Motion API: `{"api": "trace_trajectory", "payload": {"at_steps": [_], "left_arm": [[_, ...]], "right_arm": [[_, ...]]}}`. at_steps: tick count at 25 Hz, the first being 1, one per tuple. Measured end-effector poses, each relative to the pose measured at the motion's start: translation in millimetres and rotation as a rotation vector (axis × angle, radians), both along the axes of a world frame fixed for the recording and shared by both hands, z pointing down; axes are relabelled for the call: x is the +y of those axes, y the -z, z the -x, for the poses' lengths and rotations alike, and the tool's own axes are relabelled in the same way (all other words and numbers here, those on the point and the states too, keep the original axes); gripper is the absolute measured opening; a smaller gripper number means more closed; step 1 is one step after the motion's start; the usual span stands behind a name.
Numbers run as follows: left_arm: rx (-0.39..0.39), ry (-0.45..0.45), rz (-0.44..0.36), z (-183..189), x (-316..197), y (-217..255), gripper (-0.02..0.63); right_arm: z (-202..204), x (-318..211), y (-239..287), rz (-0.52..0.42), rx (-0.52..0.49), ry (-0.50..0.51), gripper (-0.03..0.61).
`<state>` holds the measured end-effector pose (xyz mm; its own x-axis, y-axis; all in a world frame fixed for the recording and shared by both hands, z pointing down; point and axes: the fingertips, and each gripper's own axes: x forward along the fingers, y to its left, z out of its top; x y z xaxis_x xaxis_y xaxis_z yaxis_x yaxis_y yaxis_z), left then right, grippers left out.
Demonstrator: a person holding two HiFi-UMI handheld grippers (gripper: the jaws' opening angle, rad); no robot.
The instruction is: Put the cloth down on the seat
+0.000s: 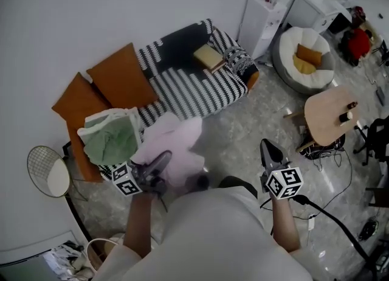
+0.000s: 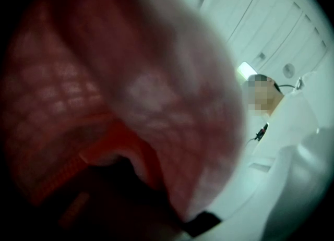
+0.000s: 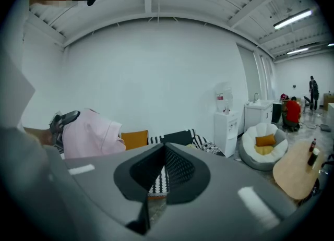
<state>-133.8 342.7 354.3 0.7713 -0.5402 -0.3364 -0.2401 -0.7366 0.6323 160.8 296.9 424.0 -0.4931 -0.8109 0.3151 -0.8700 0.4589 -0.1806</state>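
- The pink cloth (image 1: 176,146) is not yet down. It hangs bunched from the left gripper (image 1: 161,159), whose jaws are clamped on it, and in the left gripper view its folds (image 2: 156,78) fill most of the lens.
- In the head view the cloth sits at the front edge of the sofa (image 1: 194,88), just beside a green cloth (image 1: 112,140) already lying at the sofa's left end. The right gripper view shows it lifted clear in front of the cushions, so I judge it is not resting on the seat.
- The right gripper (image 1: 266,146) is off to the side, well apart from the cloth, with its jaws together and nothing between them.
- What is left, as I judge it: carry the cloth over the striped seat, lower it and let go. The bare middle of the seat looks like the free spot.
- The sofa also carries orange cushions (image 1: 121,76) and a tan pad (image 1: 208,56).
- A wire basket (image 1: 42,167) stands left of the sofa, with something white showing in it that I cannot identify.
- An open bag (image 1: 100,250) stands on the floor near the person; I cannot make out its contents.
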Motion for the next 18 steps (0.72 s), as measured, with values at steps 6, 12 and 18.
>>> {"api": "trace_trajectory", "payload": {"at_steps": [6,12,18], "left_arm": [[-0.003,-0.010,0.008,11.3,-9.5,-6.5,0.094],[0.008,-0.004,0.013,13.1,-26.3,-6.1,0.094],[0.006,0.020,0.020,5.7,-44.5,-8.6,0.094]], "right_arm": [[9.7,-2.7,-6.1,0.011,-0.001,-0.013,0.003],[12.2,-19.8,-8.9,0.023,0.006,-0.009,0.003],[9.8,-46.5,-12.8,0.028,-0.003,0.020,0.003]]}}
